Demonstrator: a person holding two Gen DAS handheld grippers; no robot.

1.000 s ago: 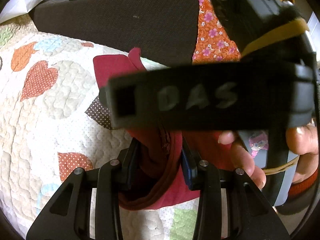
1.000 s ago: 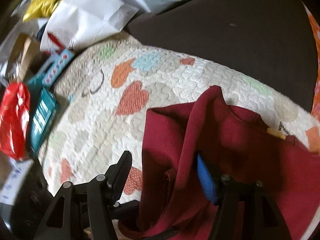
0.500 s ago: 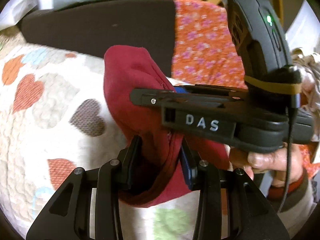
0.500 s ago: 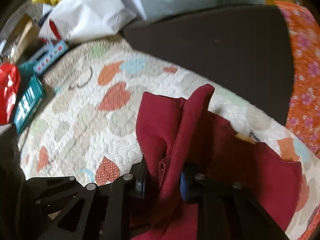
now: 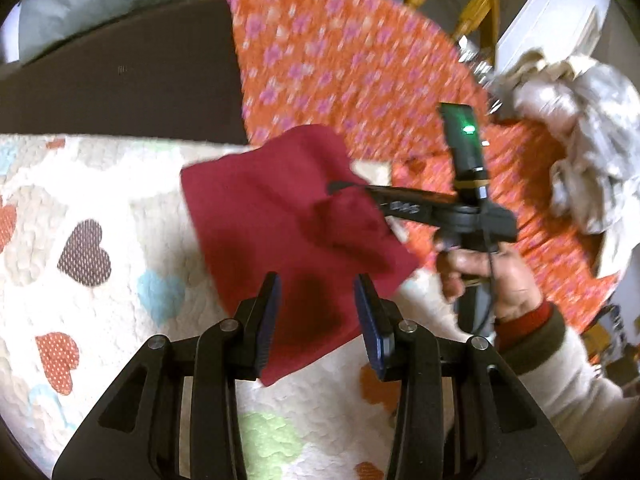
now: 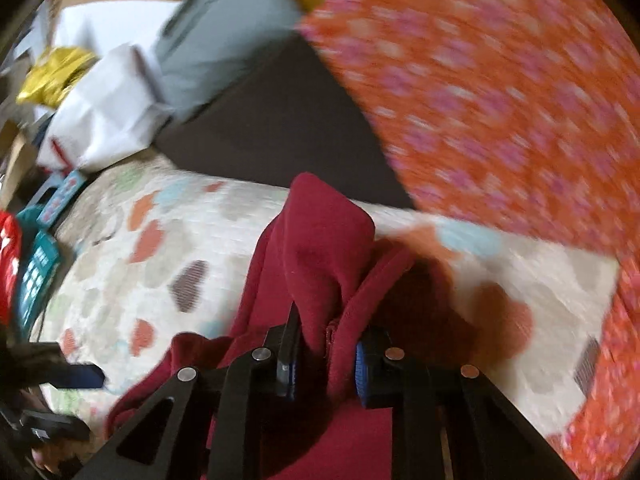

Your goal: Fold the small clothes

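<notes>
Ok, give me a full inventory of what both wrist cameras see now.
red garment: one, dark red, hanging above the quilt, pinched by the right tool.
quilt: one, cream with coloured hearts, underneath.
floral fabric: one, orange with pink flowers, behind and right.
dark cushion: one, brown-black, behind the quilt.
white bag: one, far left.
gold wrapper: one, by the bag.
teal boxes: apparently two, left edge.
pale cloth heap: one, far right.
left tool: open, garment not gripped.
right tool: shut on garment.
right hand: holding the right tool.
</notes>
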